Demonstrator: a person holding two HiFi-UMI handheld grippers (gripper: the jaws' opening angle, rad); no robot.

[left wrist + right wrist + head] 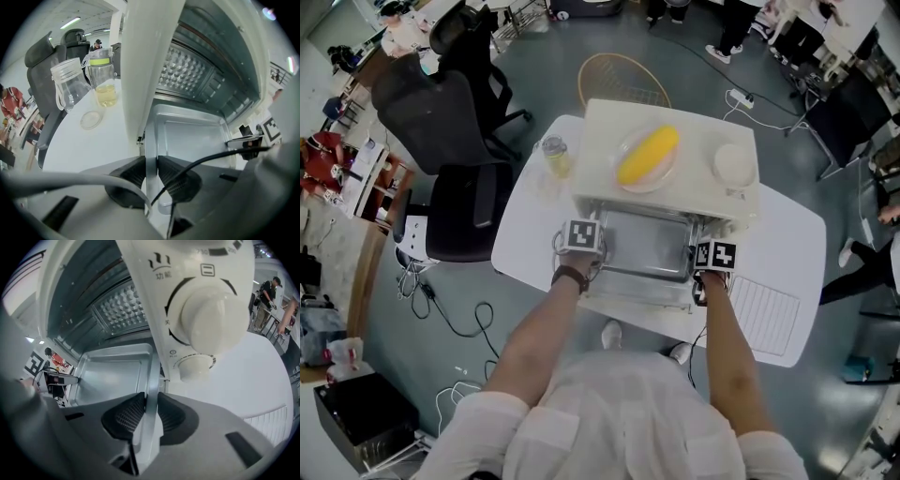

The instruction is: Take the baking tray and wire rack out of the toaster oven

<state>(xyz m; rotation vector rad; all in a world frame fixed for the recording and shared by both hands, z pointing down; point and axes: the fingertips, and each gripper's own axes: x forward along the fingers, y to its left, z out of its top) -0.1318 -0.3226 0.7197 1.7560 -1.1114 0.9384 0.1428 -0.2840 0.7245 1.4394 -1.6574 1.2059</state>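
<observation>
The metal baking tray point(647, 248) sticks partly out of the white toaster oven point(600, 131) on the white table point(525, 234). My left gripper point(592, 267) is shut on the tray's left rim; in the left gripper view the rim of the tray point(187, 136) runs between the pads of the gripper point(151, 161). My right gripper point(701, 281) is shut on the right rim, and the right gripper view shows the thin edge of the tray point(110, 373) pinched in the gripper point(151, 401). The wire rack point(764, 314) lies flat on the table to the right of the oven.
On top of the oven sit a plate with a corn cob point(647, 155) and a white bowl point(733, 164). A jar of yellow liquid point(555, 155) stands left of the oven, with an empty jar point(70, 84) and a lid point(90, 119) nearby. Black office chairs point(450, 112) stand to the left.
</observation>
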